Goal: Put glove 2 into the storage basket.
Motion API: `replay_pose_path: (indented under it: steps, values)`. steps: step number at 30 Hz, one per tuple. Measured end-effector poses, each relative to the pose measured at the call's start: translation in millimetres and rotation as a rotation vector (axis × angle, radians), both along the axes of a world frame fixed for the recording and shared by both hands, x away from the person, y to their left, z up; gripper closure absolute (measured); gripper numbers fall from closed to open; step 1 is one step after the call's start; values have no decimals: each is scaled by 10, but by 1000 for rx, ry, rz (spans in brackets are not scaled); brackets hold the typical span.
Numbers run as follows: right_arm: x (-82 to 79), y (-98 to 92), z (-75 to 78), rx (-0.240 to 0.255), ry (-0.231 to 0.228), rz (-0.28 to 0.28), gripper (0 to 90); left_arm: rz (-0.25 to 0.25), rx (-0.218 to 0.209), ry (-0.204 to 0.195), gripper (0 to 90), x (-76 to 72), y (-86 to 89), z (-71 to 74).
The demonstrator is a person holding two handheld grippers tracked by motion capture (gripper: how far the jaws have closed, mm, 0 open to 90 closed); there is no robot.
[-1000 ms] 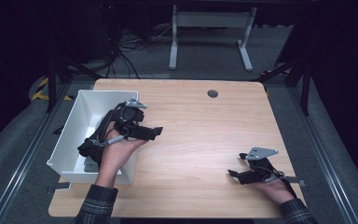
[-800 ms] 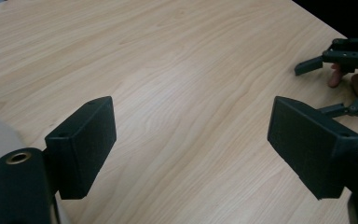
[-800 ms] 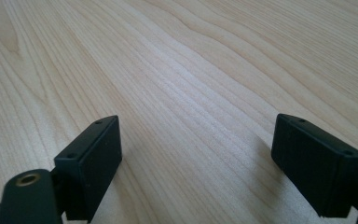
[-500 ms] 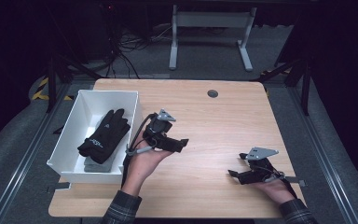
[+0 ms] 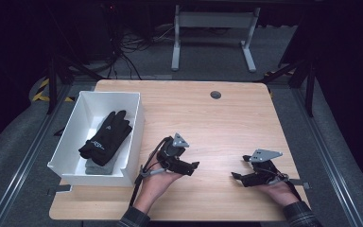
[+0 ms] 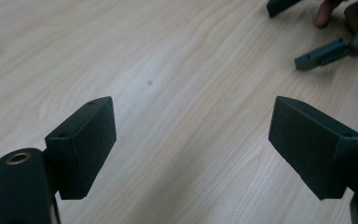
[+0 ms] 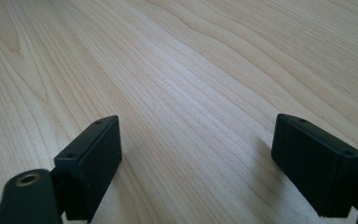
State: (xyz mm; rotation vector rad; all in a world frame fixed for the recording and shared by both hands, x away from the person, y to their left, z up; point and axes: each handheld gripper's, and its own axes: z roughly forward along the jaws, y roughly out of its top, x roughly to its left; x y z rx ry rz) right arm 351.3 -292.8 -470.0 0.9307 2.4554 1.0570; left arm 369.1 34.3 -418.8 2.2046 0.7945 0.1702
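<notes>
Away from the white plastic bin (image 5: 71,142) holding the black fabric glove (image 5: 106,137), the empty, open left claw (image 5: 193,166) is now lowering beside it onto the pale wooden tabletop (image 5: 217,123); it is risking scraping the jaws

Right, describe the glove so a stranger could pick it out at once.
Start at the light wooden table and go to the white rectangular plastic bin along its left edge. Inside lies the black fabric glove, fingers pointing away from the person, on top of a folded grey item. It is black with small white print.

A light wooden table (image 5: 208,118) bears a white bin (image 5: 71,146) at its left edge.
</notes>
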Motion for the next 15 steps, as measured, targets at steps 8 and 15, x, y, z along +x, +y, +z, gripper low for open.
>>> replay_pose_path:
  steps: [8, 15]
  values:
    - [0, 0, 0, 0, 0, 0, 163, -15, 80, 26, 151, -108, -50, -313]
    - [0, 0, 0, 0, 0, 0, 163, -14, 158, -6, 130, -173, -63, -470]
